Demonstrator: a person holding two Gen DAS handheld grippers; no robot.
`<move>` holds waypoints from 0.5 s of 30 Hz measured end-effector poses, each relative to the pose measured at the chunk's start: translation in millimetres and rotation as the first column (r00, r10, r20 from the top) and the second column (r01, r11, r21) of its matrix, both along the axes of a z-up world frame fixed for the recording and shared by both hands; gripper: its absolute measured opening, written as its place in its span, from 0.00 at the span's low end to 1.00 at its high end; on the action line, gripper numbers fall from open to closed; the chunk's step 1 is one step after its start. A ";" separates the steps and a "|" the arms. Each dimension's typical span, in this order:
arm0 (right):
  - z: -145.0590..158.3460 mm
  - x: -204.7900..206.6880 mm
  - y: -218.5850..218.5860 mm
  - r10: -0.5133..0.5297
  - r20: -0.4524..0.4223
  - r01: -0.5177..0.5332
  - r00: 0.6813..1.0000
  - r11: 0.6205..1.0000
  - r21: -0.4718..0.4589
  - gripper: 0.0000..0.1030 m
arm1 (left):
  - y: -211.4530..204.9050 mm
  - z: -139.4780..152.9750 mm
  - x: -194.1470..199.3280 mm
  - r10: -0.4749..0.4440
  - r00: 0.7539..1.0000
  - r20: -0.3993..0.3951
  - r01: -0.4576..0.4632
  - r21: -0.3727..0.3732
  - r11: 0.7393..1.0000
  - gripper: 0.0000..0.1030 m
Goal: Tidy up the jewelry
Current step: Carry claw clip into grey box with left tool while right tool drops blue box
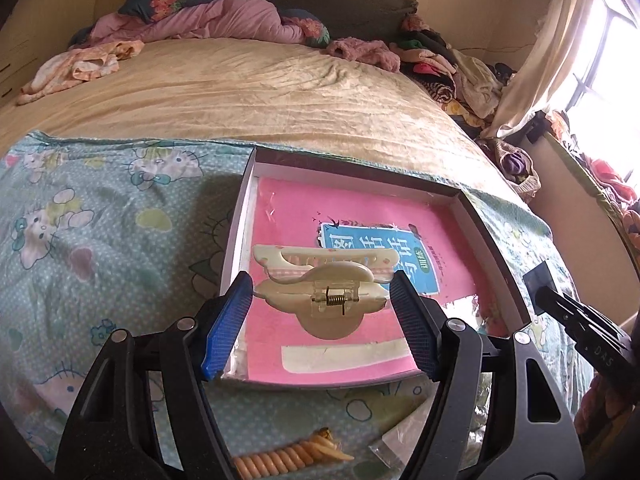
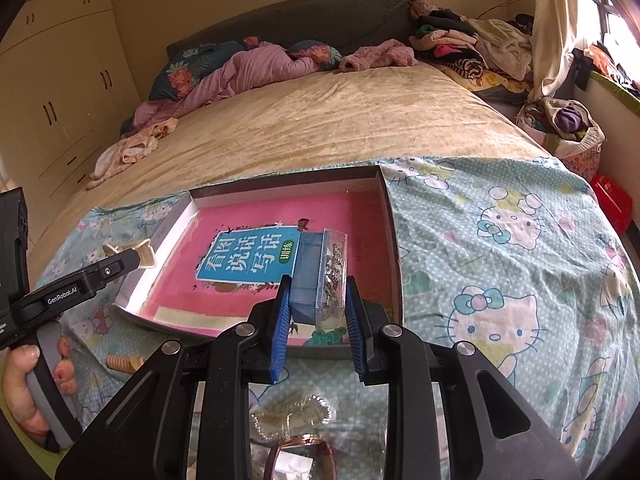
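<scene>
My left gripper (image 1: 322, 280) is shut on a cream hair claw clip (image 1: 320, 304), its blue pads pressing on the clip's two ends. The clip hangs over the near left part of a shallow open box (image 1: 340, 176), which is lined with a pink book (image 1: 320, 216). My right gripper (image 2: 318, 284) is shut on a small clear plastic case (image 2: 320, 264) with a blue insert and silvery jewelry inside. It holds the case above the box's (image 2: 392, 240) near edge. The right wrist view shows the left gripper (image 2: 132, 258) with the clip (image 2: 146, 254) at the box's left wall.
The box lies on a cat-print sheet (image 2: 500, 260) at the foot of a bed. A spiral hair tie (image 1: 280, 460) and clear bags of trinkets (image 2: 292, 412) lie in front of the box. A person's hand (image 2: 24, 384) grips the left handle. Clothes are piled at the bed's far end.
</scene>
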State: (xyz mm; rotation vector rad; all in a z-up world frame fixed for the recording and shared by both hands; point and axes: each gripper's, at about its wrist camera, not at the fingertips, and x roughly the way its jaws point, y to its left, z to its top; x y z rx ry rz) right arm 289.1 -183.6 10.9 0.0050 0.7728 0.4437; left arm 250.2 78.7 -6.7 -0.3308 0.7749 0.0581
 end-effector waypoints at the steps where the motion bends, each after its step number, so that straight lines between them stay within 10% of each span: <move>1: -1.3 4.0 0.9 -0.002 -0.003 0.002 1.000 1.000 -0.006 0.24 | -0.6 -2.2 3.5 -0.003 1.000 -0.007 0.003 0.002 1.000 0.61; 15: -32.9 41.9 18.5 -0.015 -0.067 0.010 0.998 0.997 -0.079 0.24 | -10.2 -35.7 25.4 -0.039 0.993 -0.107 0.042 0.025 0.999 0.61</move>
